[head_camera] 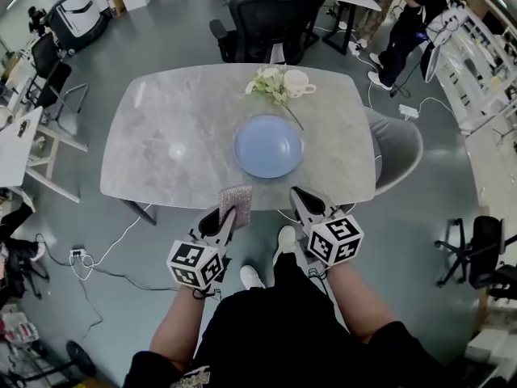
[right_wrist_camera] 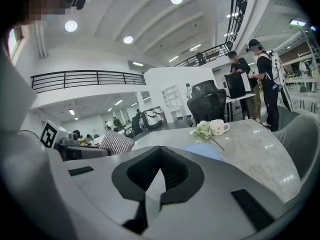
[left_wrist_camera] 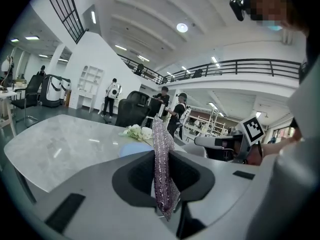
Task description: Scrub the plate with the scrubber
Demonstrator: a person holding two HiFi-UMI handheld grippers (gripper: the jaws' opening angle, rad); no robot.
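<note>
A grey marble table (head_camera: pixel 178 136) carries a bunch of white flowers (head_camera: pixel 269 82) beside a white mug (head_camera: pixel 296 82) near its far edge. A black office chair (head_camera: pixel 271 23) stands behind it, and a grey chair (head_camera: pixel 397 148) at its right. A power strip (head_camera: pixel 78 254) lies on the floor.

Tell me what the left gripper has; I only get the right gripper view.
Observer: The left gripper has its jaws shut on the scrubber, which stands on edge between them.
Operator: Say where that sits against the plate.
Observer: In the head view the scrubber is at the near edge of the table, just short of the blue plate and apart from it.
</note>
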